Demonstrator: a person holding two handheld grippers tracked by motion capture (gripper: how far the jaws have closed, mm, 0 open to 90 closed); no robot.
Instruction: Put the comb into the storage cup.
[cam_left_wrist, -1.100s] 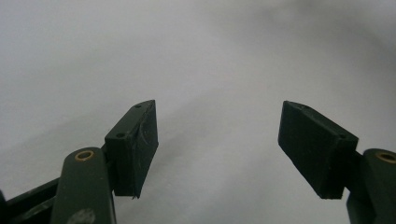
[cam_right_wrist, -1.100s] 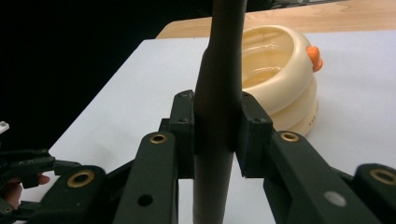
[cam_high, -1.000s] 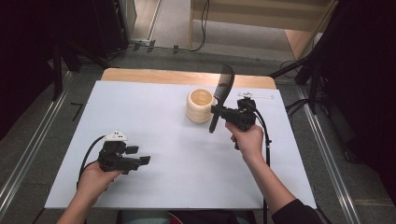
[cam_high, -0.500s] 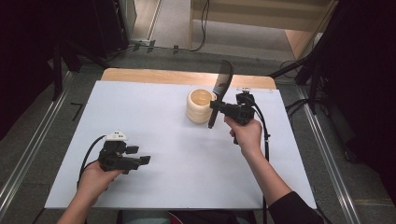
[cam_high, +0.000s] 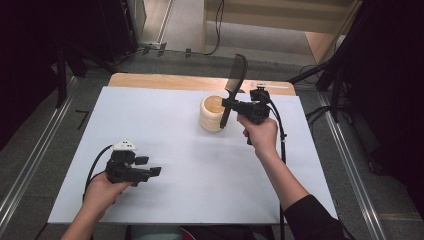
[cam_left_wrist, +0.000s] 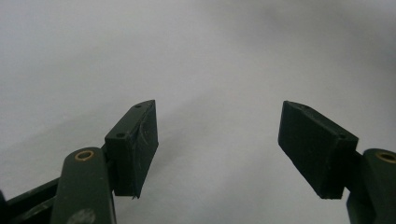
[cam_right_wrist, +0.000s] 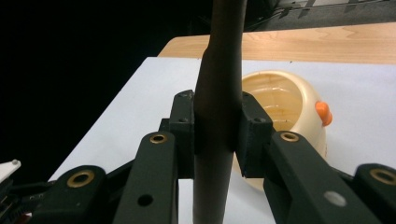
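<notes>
A black comb (cam_high: 233, 85) stands nearly upright in the air, its handle end down beside a cream-coloured round pot (cam_high: 212, 113) on the white tabletop (cam_high: 165, 125). My right gripper (cam_high: 229, 105) is shut on the comb's handle (cam_right_wrist: 218, 116), just right of the pot. In the right gripper view the pot (cam_right_wrist: 285, 105) shows an open top and a small orange knob on its side. My left gripper (cam_high: 155, 171) rests low at the near left of the table, jaws apart, nothing between its pads (cam_left_wrist: 135, 144).
A strip of bare wooden table (cam_high: 165, 81) runs along the far edge of the white sheet. Metal rails and dark floor flank the table on both sides. A small white item (cam_high: 262, 85) lies on the wood behind the right gripper.
My right gripper has carried the comb slightly away from me and left, closer to the pot. The left gripper has stayed still.
</notes>
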